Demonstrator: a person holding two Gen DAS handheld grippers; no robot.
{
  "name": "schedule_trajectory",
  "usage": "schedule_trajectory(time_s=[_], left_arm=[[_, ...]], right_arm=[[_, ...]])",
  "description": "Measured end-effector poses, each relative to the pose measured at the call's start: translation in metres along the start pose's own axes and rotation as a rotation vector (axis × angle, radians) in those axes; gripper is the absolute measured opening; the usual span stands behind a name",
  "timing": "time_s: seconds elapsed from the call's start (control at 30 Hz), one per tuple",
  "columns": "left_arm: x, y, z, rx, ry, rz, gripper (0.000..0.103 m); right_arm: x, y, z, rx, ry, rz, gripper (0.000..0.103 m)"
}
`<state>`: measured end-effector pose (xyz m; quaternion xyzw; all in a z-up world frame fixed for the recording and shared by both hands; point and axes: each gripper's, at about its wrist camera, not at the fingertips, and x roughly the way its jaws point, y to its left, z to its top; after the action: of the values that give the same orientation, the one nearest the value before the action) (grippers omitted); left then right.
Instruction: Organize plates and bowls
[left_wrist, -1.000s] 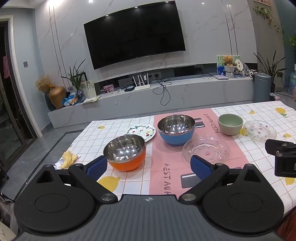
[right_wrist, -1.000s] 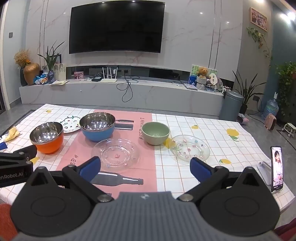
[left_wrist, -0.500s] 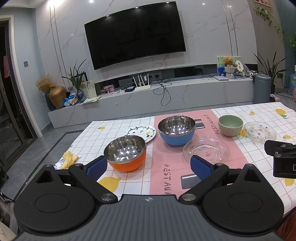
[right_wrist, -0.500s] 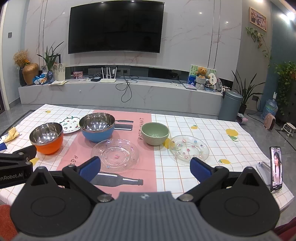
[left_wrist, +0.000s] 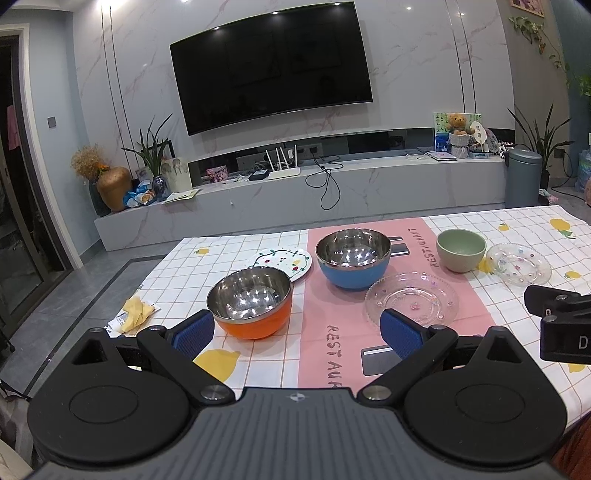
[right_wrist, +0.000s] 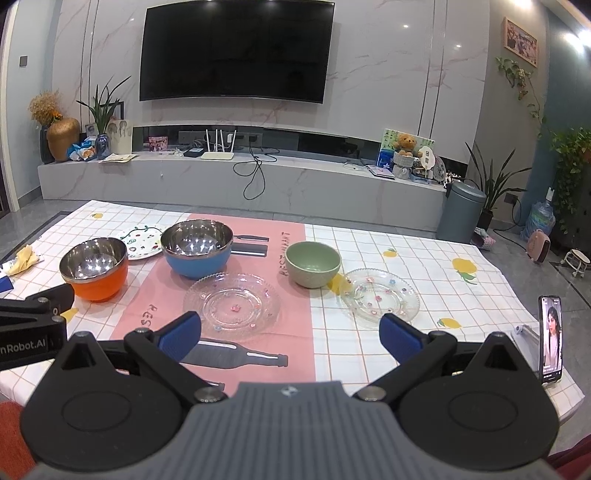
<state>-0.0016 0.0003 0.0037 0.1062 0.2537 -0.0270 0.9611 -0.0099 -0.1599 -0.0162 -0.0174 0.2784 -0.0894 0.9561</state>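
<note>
Little change over the last sec: left gripper (left_wrist: 295, 330) and right gripper (right_wrist: 290, 334) stay wide, empty, short of the dishes. Bowls (right_wrist: 94, 267) and plates (right_wrist: 231, 304) sit apart on the table (right_wrist: 424, 258), unstacked. Sorting not yet begun.

Our left gripper (left_wrist: 297, 334): jaws wide apart, empty.
Orange bowl (left_wrist: 251, 302): we see it just ahead.
Blue bowl (left_wrist: 353, 263): behind, beside clear plate (left_wrist: 411, 304).
</note>
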Motion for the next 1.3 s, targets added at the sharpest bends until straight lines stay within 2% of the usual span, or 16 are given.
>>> schedule_trajectory(time_s=[1.3], left_arm=[[-0.0001, -0.0034, -0.0037, 0.001, 0.011, -0.018, 0.103]], right_arm=[[0.001, 0.0002, -0.005, 0.008, 0.02, -0.003, 0.101]])
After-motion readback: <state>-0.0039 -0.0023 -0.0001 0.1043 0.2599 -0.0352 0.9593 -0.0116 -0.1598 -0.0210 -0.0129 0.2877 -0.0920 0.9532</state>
